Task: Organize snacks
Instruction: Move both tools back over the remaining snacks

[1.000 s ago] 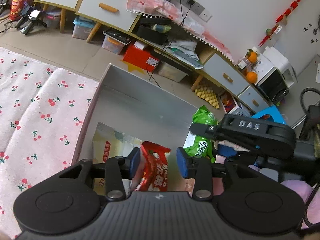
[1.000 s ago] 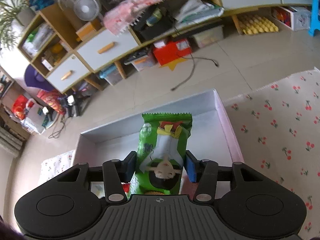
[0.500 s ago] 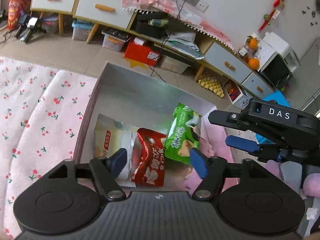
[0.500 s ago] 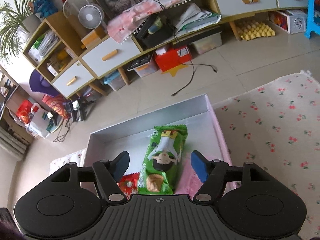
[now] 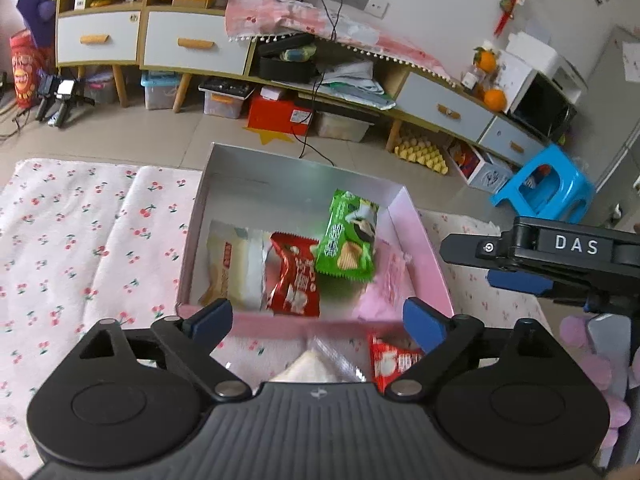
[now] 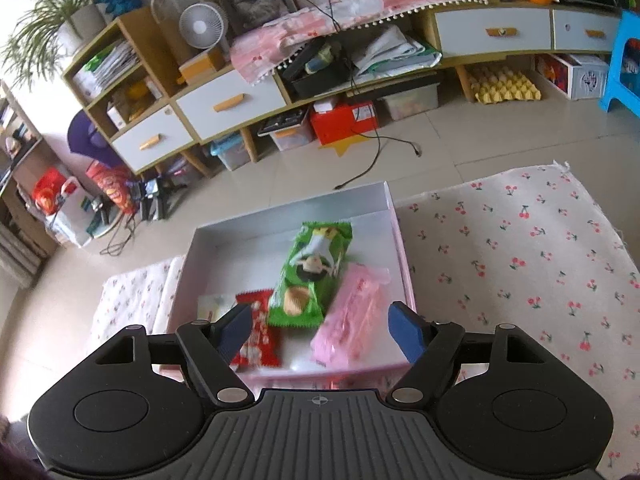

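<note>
A shallow box (image 5: 424, 236) with pink rim and grey inside sits on a cherry-print cloth (image 5: 92, 236). In it lie a cream packet (image 5: 236, 268), a red packet (image 5: 294, 276), a green chip packet (image 5: 348, 236) and a pink packet (image 5: 386, 280). My left gripper (image 5: 318, 320) is open and empty, above the box's near edge. A clear-wrapped white snack (image 5: 316, 364) and a red packet (image 5: 394, 360) lie on the cloth under it. My right gripper (image 6: 322, 330) is open and empty over the box (image 6: 402, 256), above the green packet (image 6: 312, 276) and pink packet (image 6: 348, 320); it also shows in the left wrist view (image 5: 560, 264).
A long low cabinet (image 5: 192, 46) with drawers and clutter lines the far wall. A blue stool (image 5: 548, 188) stands at the right. Storage bins, a red box (image 5: 280, 114) and a cable lie on the tiled floor beyond the box.
My right gripper opened and let the green packet drop into the box. My left gripper opened off the red packet. Both grippers pulled back and up from the box.
</note>
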`<state>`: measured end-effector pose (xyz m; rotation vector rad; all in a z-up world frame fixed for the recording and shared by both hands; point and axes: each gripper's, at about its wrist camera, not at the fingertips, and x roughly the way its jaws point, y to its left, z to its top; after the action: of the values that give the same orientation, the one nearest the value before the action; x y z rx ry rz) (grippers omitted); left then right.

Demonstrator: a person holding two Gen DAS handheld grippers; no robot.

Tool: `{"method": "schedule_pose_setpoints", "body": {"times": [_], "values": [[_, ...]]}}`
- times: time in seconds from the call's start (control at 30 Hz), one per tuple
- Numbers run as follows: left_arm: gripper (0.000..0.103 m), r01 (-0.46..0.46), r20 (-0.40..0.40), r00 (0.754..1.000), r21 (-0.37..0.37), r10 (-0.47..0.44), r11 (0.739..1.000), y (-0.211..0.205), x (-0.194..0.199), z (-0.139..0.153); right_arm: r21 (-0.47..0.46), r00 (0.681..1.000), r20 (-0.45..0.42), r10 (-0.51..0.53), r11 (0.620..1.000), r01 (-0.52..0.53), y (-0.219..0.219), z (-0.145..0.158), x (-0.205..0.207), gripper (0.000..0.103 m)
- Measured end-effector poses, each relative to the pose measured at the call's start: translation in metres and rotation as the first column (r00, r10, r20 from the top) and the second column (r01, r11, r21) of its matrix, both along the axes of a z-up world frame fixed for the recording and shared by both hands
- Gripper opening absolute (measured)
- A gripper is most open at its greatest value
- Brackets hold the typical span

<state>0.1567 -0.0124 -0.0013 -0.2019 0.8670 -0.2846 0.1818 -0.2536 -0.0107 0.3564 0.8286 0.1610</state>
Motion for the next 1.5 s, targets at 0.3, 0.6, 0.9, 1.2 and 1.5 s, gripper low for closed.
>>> {"method": "schedule_pose_setpoints", "body": {"times": [0.3,0.6,0.9,1.2,1.5], "values": [[0.099,-0.033,-0.007,0.999,0.084,0.033,0.996,0.004,-0.022,0.005,-0.062,0.999,-0.026,0.042,0.997,-0.043,0.008,0.003,-0.036,0.081],[0.101,-0.041,-0.047,0.998,0.143,0.048,0.989,0.014,-0.042,0.001,-0.112,0.995,-0.058,0.081,0.990,-0.087,0.022,0.000,-0.071,0.083],[0.102,-0.056,-0.019,0.998,0.149,0.060,0.987,0.025,-0.063,-0.009,-0.150,0.992,-0.053,0.111,0.982,-0.118,0.036,-0.018,-0.094,0.087],[0.102,-0.013,-0.032,0.999,0.207,0.021,0.978,0.033,-0.074,-0.016,-0.140,0.982,-0.115,0.149,0.976,-0.165,0.041,-0.034,-0.102,0.087],[0.098,0.006,-0.074,0.997,0.279,0.016,0.960,0.042,-0.081,-0.033,-0.125,0.969,-0.213,0.125,0.980,-0.154,0.037,-0.057,-0.100,0.087]]}}
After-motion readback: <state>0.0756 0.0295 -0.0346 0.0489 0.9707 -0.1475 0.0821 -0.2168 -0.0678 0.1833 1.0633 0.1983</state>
